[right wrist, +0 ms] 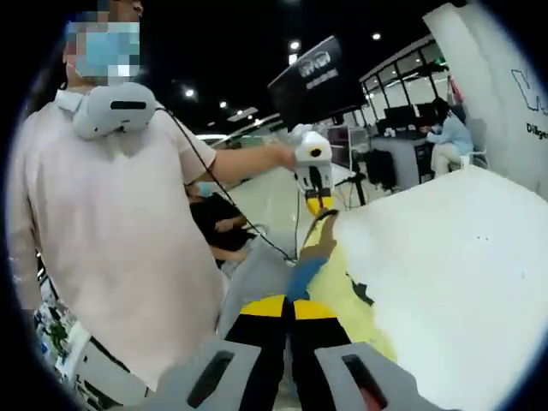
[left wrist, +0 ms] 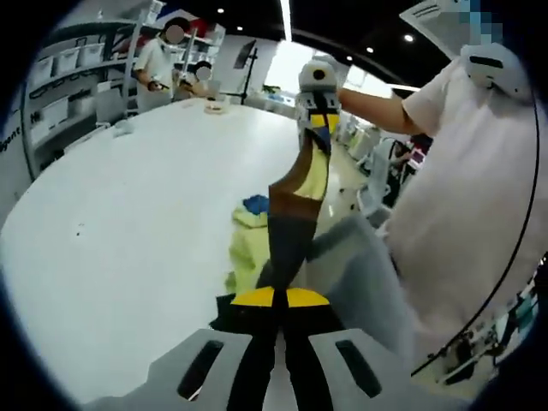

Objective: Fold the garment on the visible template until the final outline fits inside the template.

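The garment point(left wrist: 295, 201) hangs stretched between my 2 claws, lifted clear of the white table point(left wrist: 128, 223) along its near edge. In the left gripper view it runs as a twisted band of yellow, brown and dark blue cloth from my left claw point(left wrist: 276, 301) at the bottom up to my right claw point(left wrist: 319, 120), which comes in from above with its yellow and black tips pinching the far end. A looser yellow part with a blue patch sags onto the table edge just beside the stretched band. My left claw's jaws stand pressed together with the cloth caught between the yellow pads, so it is closed on the garment. In the right gripper view the same cloth point(right wrist: 330, 274) climbs from my right claw point(right wrist: 288, 306) toward my left claw point(right wrist: 318, 205), yellow with a blue strip, and it drapes over the table point(right wrist: 462, 274) edge on the right. My right claw's jaws also meet with no gap, gripping the fabric. My torso in a pale shirt point(right wrist: 111, 240) stands close beside the table, with a white headset point(right wrist: 111, 111) hanging at my neck and a black cable trailing from it. Other people point(left wrist: 154, 64) stand at the table's far side.
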